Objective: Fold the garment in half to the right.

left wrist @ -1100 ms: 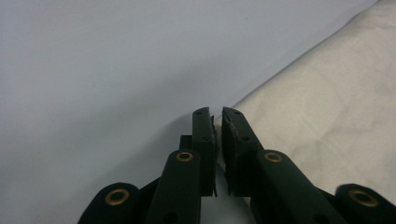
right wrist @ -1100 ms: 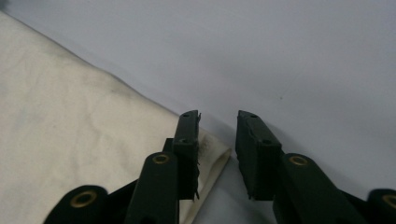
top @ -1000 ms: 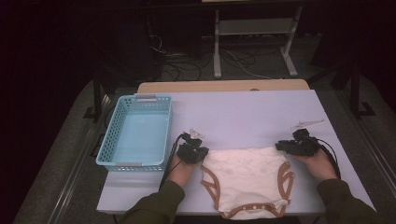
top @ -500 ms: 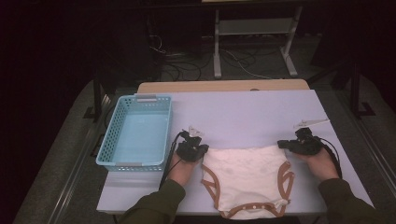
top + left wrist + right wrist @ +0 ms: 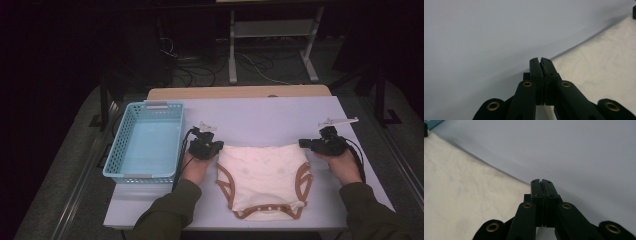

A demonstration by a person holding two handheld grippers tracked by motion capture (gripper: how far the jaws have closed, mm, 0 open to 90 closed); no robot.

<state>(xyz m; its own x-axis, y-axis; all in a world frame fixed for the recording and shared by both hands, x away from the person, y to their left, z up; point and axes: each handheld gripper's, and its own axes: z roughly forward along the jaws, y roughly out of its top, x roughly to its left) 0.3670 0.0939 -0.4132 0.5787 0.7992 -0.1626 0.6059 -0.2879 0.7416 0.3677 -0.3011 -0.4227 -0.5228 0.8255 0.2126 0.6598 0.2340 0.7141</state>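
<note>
Table point(image 5: 270, 117) | bodysuit point(image 5: 262, 175) between 2 tools — corners pinched

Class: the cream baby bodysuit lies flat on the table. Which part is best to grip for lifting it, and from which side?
Grip the bodysuit at its two far corners, one from each side. That straight edge is widest and lies flat, so the cloth should hang evenly. The left claw and right claw are shut on those corners, pointing inward.

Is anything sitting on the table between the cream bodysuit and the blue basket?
Nothing visible. The cream bodysuit lies flat, pinched at its upper corners by the left gripper and right gripper. Only the person's left hand lies between it and the empty blue basket.
</note>
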